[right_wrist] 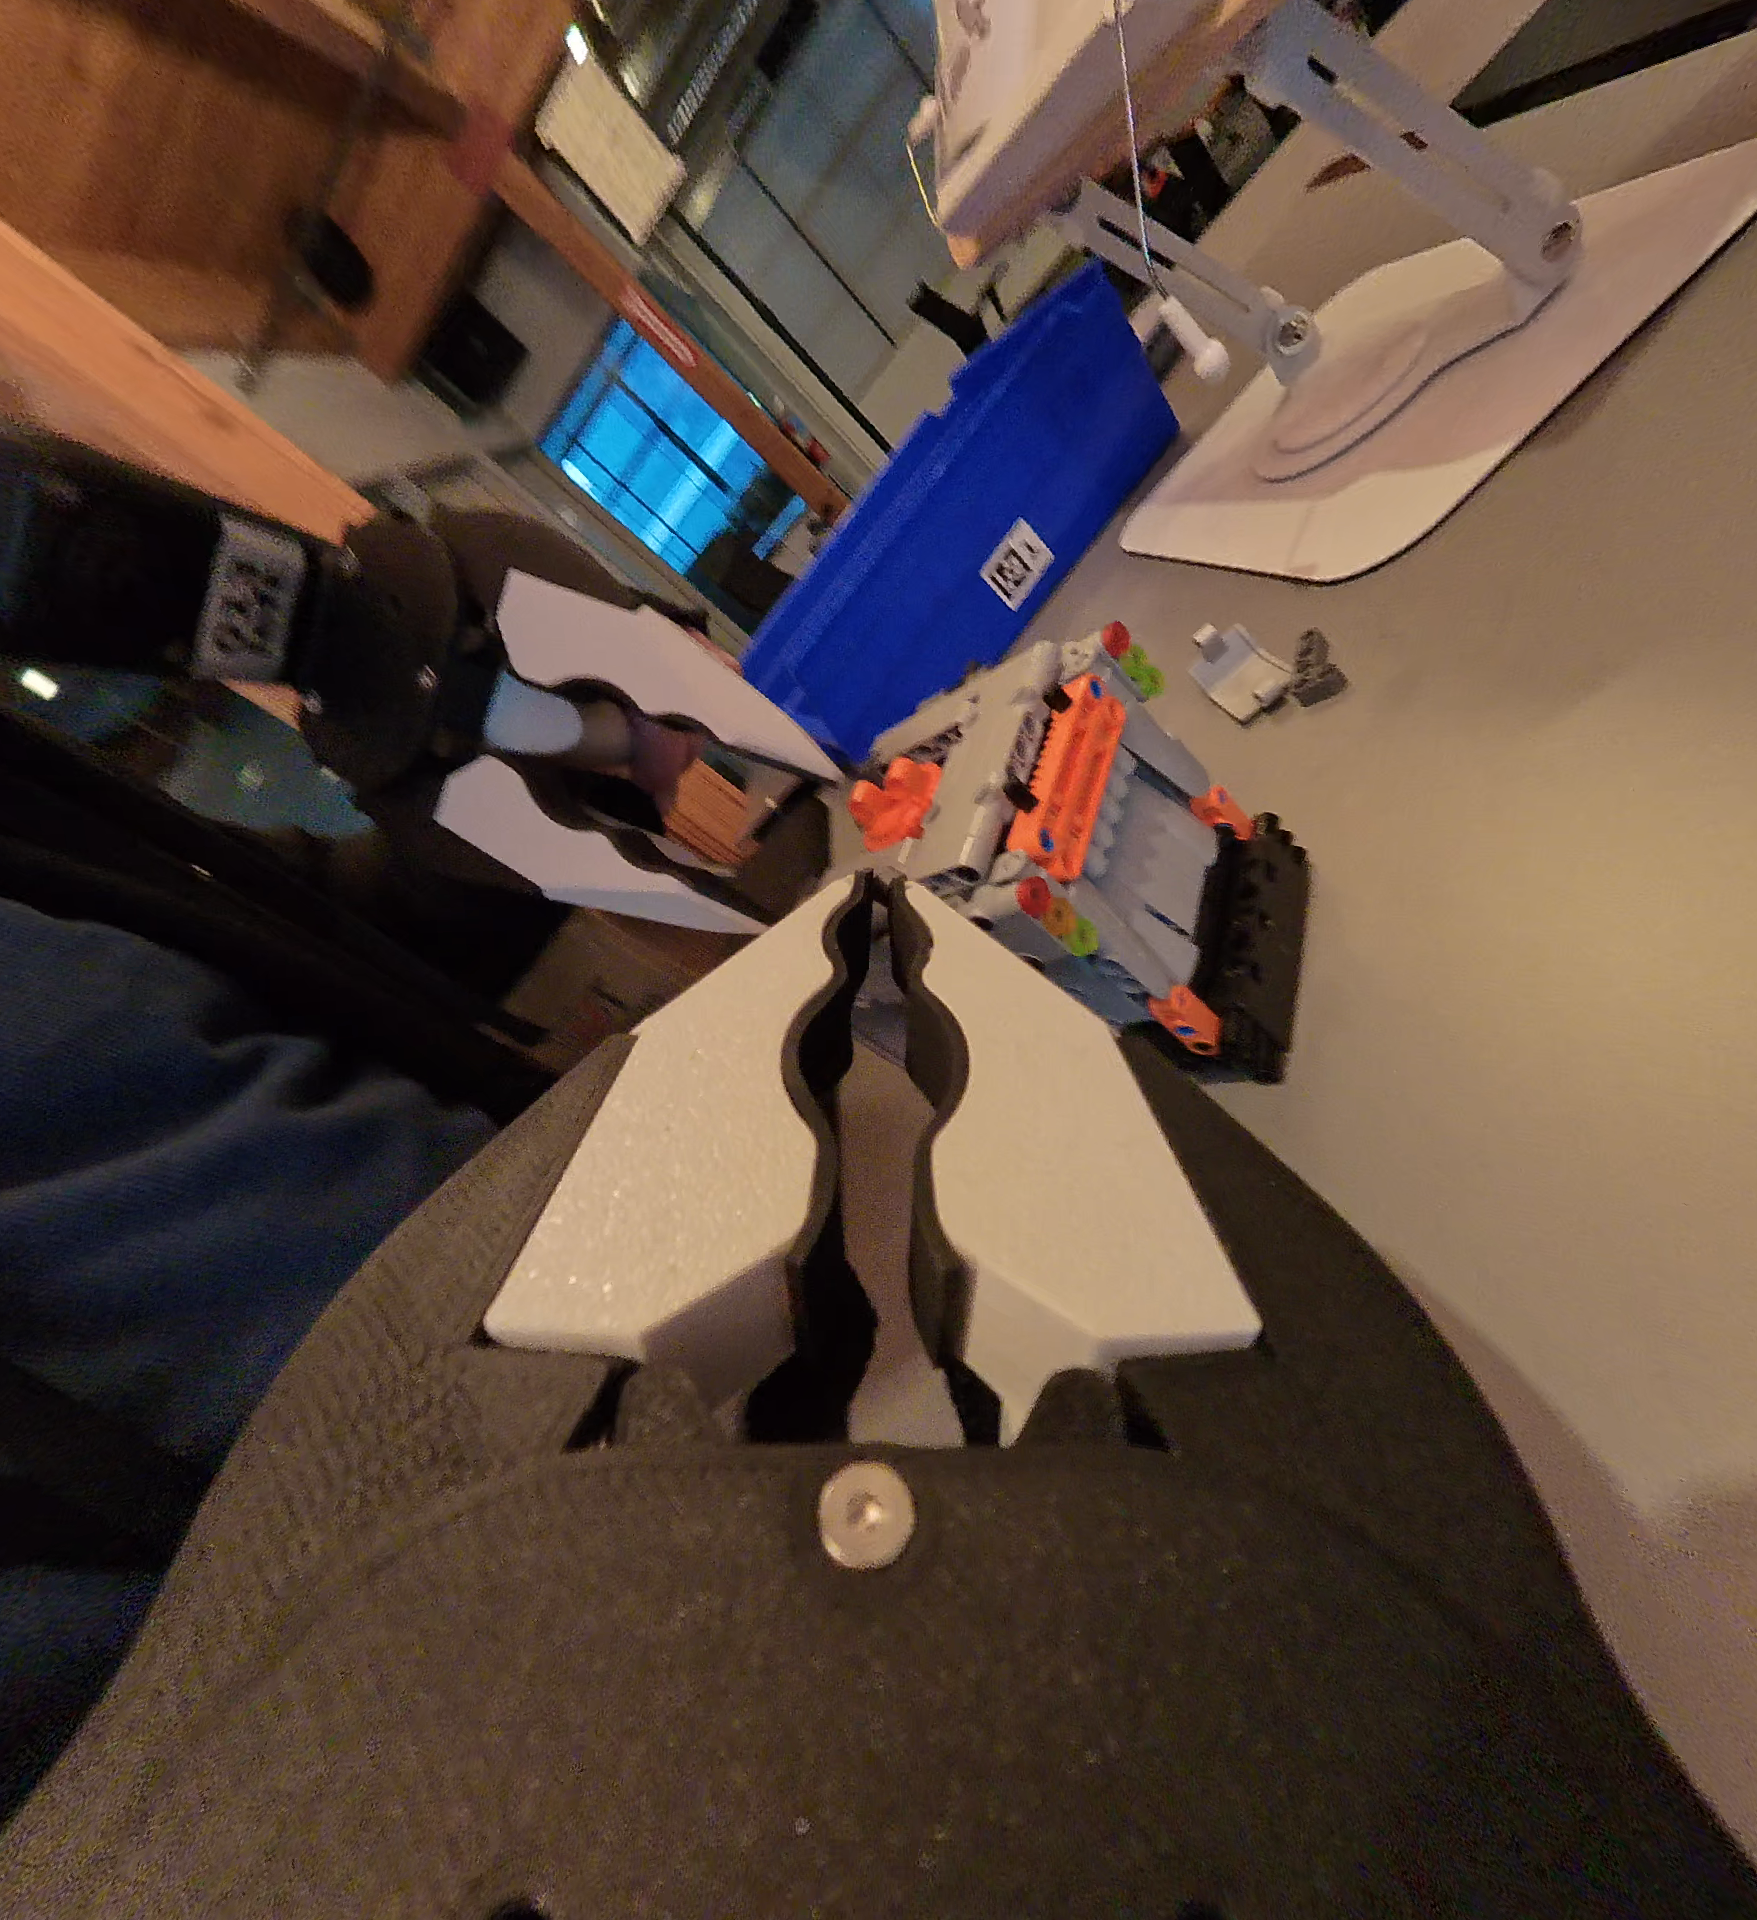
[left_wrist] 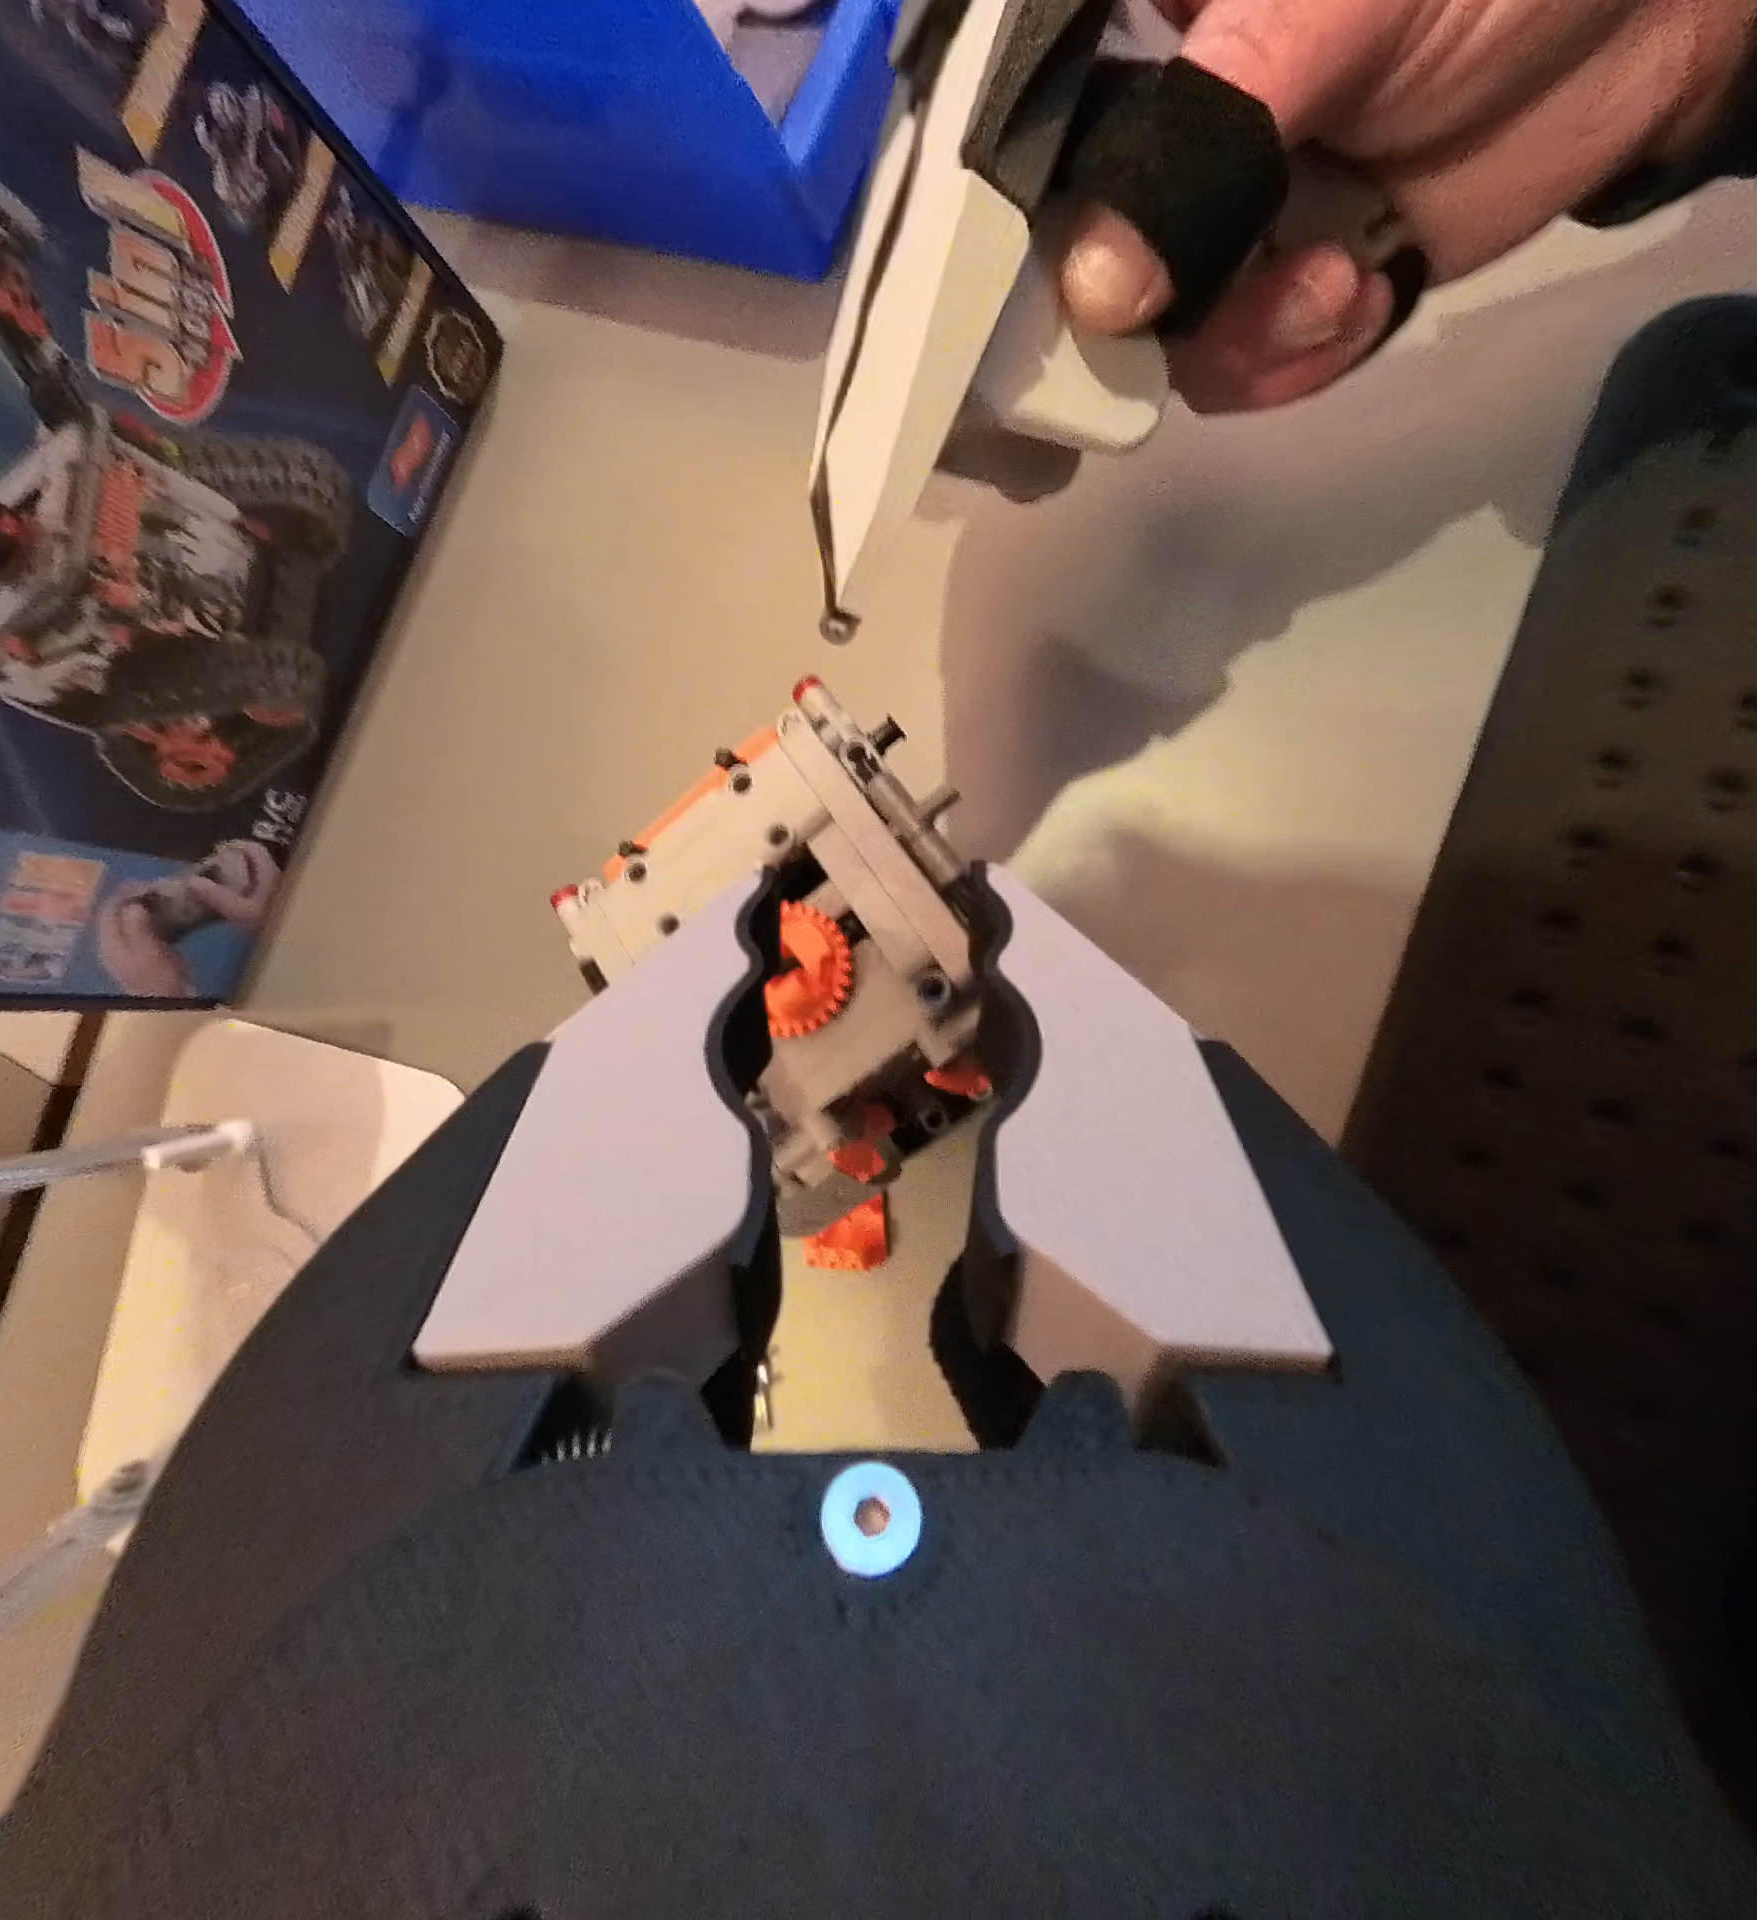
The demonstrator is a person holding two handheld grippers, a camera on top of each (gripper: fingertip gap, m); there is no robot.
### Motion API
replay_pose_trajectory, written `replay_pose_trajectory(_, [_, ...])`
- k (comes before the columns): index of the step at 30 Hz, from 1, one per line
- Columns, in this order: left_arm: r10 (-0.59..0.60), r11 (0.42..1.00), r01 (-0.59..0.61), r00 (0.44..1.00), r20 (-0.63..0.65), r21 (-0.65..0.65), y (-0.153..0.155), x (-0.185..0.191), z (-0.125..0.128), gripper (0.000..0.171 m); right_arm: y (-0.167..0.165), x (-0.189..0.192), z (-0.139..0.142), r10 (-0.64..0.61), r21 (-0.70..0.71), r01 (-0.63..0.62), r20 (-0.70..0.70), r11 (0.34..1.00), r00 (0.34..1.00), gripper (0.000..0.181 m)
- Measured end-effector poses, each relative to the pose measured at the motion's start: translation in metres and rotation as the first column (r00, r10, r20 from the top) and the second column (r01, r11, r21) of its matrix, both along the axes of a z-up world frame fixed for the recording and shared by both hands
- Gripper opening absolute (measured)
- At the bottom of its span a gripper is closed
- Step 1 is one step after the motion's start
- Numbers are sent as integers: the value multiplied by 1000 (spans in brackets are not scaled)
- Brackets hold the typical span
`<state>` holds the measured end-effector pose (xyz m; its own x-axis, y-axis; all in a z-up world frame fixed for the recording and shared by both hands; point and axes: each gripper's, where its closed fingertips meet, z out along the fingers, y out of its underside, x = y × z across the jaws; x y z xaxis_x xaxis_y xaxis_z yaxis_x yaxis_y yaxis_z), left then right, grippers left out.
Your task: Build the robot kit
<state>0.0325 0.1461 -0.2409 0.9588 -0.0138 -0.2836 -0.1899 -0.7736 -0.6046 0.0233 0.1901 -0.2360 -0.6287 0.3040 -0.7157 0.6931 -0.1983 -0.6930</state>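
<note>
Between the pale fingers of the left gripper, at the centre of the left wrist view, sits a grey and orange brick-built model, the jaws closed against its sides and holding it above the beige table. Above it, in the upper middle of the frame, the right gripper points down with its jaws nearly together, pinching a small dark pin at the tips; a hand grips its handle at upper right. A printed toy box lies at upper left, a blue bin behind it. Small loose parts lie near the model in the right wrist view, beside a white stand base.
</note>
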Motion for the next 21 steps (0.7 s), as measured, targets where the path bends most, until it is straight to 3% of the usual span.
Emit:
replay_pose_trajectory(6, [-8, 1000, 8, 999, 42, 6, -15, 4, -9, 37, -11, 3, -12, 87, 195, -64, -110, 979, 990, 0])
replay_pose_trajectory(21, [-11, 999, 8, 997, 75, 37, -12, 5, -17, 26, -21, 0, -19, 202, 348, -121, -209, 930, 957, 0])
